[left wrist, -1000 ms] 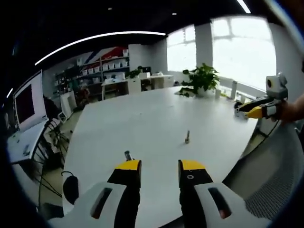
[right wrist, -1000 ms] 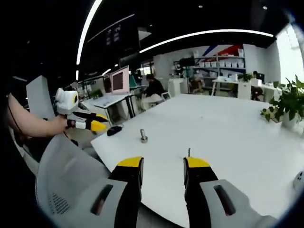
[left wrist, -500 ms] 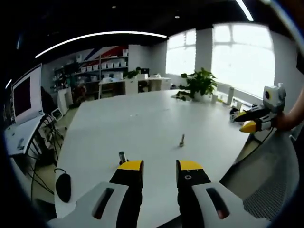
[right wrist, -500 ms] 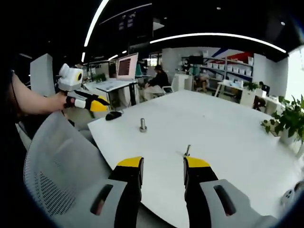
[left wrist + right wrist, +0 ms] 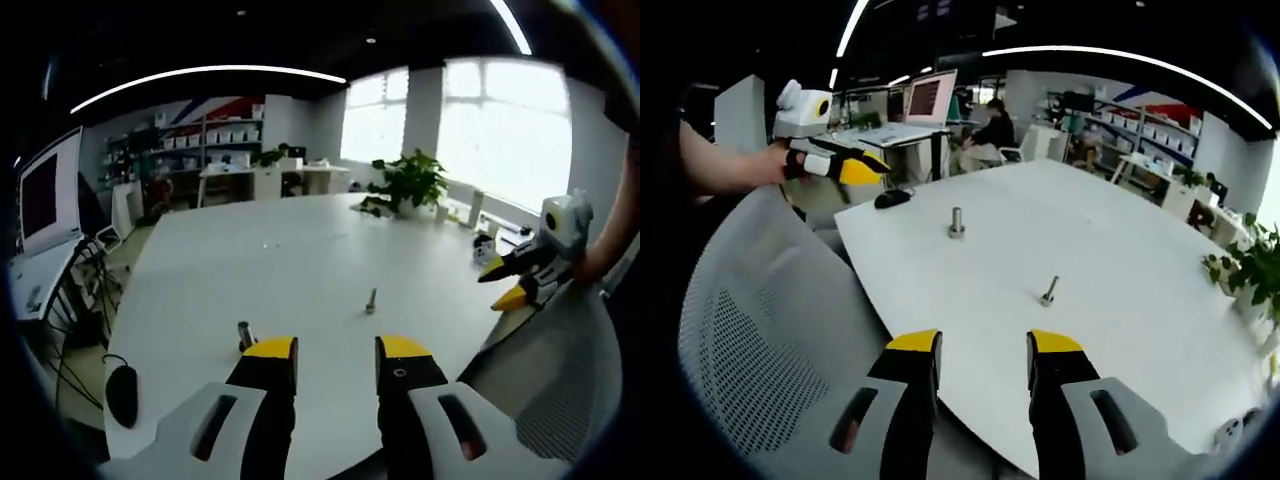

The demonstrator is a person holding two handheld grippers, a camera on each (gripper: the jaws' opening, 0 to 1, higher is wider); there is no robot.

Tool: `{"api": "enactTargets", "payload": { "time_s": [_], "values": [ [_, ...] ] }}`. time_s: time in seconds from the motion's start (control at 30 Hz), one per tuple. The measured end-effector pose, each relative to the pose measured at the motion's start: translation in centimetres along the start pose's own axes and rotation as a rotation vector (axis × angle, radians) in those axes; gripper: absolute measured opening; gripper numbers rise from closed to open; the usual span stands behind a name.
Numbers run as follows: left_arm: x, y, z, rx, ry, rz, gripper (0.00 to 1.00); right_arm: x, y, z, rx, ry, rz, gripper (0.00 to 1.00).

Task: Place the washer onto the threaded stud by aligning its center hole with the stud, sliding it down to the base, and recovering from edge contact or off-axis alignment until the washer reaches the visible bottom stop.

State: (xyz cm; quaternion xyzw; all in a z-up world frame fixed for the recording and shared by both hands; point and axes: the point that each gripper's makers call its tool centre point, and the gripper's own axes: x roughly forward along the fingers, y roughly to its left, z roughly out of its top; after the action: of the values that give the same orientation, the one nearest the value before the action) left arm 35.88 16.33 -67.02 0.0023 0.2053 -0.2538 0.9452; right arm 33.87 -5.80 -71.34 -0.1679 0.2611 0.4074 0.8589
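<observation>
So, left gripper view first: compared with a second ago the whole scene has slid down and left a bit, which is just the camera moving, and the white table [image 5: 300, 260] looks the same. The left gripper [image 5: 335, 352] has its yellow-tipped jaws parted with a clear gap and nothing between them. Just past the left jaw tip a short dark stud [image 5: 243, 335] stands on end on the tabletop, long axis straight up from the surface. Further out and a bit right there's a second small metal piece [image 5: 371, 300], also standing roughly on end; too small to tell if a washer is on it or near it. A black mouse [image 5: 122, 394] sits at the near left edge of the table and a potted plant [image 5: 408, 180] at the far end. The right gripper [image 5: 512, 282] comes in from the right, held in a person's hand, jaws apart and carrying nothing, and it sits lower in the picture than a second ago. Right gripper view now: the camera has lifted and looks down on the table more than before. This gripper's own jaws are parted with nothing gripped. The threaded stud [image 5: 956, 222] stands upright on a wider base, well apart from the jaws, and the smaller piece [image 5: 1049, 292] leans slightly, nearer the right jaw. The left gripper [image 5: 862, 166] hovers off the table's far left edge above a grey mesh chair back [image 5: 750, 340]. No containers in view, and I can't pick out the washer itself in either view.
</observation>
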Motion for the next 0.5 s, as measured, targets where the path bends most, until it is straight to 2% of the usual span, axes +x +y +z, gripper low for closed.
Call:
{"api": "enactTargets", "payload": {
  "time_s": [0.13,0.33,0.43,0.5],
  "values": [
    [-0.1,0.6,0.0,-0.028,-0.009,0.014,0.28,-0.1,0.3,0.0,-0.009,0.001,0.002,0.36],
    [-0.1,0.6,-0.2,-0.012,0.003,0.031,0.26,-0.7,-0.8,0.4,0.064,-0.053,-0.019,0.35],
    [-0.1,0.8,-0.5,-0.002,0.023,0.043,0.26,-0.7,-0.7,0.7,0.076,-0.068,-0.021,0.36],
    [-0.2,1.1,-0.4,-0.007,0.018,0.058,0.26,-1.0,-0.8,1.3,0.082,-0.103,-0.024,0.36]
  ]
}}
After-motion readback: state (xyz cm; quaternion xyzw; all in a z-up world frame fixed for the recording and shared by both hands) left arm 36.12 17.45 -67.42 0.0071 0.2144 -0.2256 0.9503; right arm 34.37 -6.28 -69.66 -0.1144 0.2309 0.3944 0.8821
